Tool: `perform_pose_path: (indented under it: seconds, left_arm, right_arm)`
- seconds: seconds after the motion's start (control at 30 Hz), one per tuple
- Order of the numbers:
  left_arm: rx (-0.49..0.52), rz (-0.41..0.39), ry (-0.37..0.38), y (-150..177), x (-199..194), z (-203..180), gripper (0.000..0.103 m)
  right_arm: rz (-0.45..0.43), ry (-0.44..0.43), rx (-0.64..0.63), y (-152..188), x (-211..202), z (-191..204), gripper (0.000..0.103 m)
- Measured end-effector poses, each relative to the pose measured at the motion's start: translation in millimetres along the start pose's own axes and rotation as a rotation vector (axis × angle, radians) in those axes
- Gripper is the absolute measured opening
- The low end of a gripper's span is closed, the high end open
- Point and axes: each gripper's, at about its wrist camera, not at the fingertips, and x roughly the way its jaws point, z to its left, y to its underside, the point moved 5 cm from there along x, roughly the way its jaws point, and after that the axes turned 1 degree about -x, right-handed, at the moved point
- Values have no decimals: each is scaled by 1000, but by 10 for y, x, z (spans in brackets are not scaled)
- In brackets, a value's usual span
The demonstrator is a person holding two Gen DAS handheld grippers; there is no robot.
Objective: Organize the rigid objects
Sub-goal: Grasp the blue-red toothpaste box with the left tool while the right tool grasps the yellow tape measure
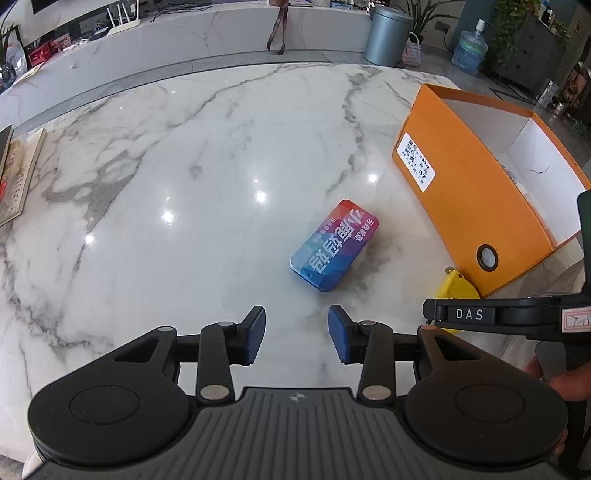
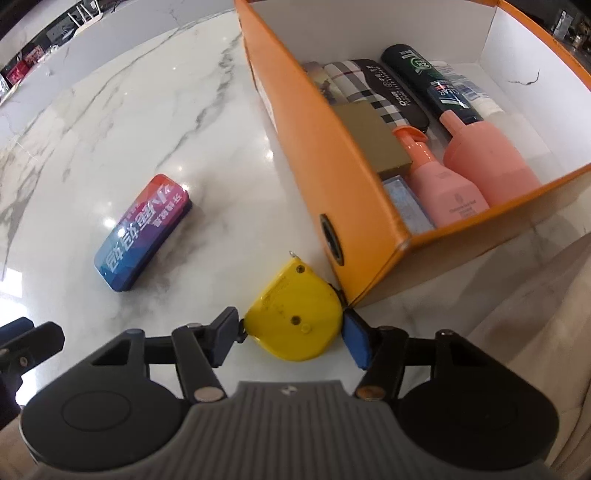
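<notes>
A yellow tape measure [image 2: 295, 317] lies on the marble table [image 2: 110, 122] against the near corner of the orange box [image 2: 332, 155]. My right gripper [image 2: 291, 326] is shut on it, one pad against each side. A colourful tin [image 1: 334, 245] lies flat on the table, left of the orange box [image 1: 476, 206]. My left gripper [image 1: 297, 332] hangs open just short of the tin with nothing between its blue pads. In the left wrist view the tape measure [image 1: 456, 286] shows partly behind the right gripper's black finger.
The box holds pink bottles [image 2: 447, 184], dark tubes [image 2: 417, 70] and a checked case [image 2: 365, 85]. Books [image 1: 18, 173] lie at the table's left edge. A grey bin [image 1: 388, 35] and a water jug [image 1: 469, 48] stand beyond the table. Beige cloth [image 2: 535, 295] lies to the right of the box.
</notes>
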Motion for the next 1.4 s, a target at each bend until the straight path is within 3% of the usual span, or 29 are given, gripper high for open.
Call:
perform_pose_path:
  seconds: [0.2,0.4,0.63,0.8,0.97,1.07,1.13,1.17,1.27,1.4]
  left_arm:
    - [79,-12,18,-93,31,55,48]
    - [212,-38,67,-290,113,27,55]
    - [389,16,132,-483,455,-201,63]
    - [445,72,144,-511,736,-325,64]
    - [438,98,161,-520,925,-415,64]
    - [467,70,117,-511,981,-462,66]
    - [445,69,128,-516,977,-458,54]
    - [435,69,121,-513,974,-450,53]
    - [372,103,76,-466,941,-364,53]
    - [206,165,-3,-331,851,-116,52]
  right_arm:
    - [6,-82,-105,88,-24,199,61]
    - [-34,-129,-263,22,-40,417,61]
    - [-52,-192,-381,-75,5,485,61]
    - [-59,-197,-409,-141,53,462,62]
    - [-51,-201,-417,-117,85,455,65]
    - [-48,-196,-427,-83,63,431,65]
    - [-46,-197,-423,-75,50,423,65]
    - [-45,-199,-420,-77,48,423,65]
    - [-44,-217,-416,-75,56,428,60]
    - [-56,-245,-441,-81,67,460,59]
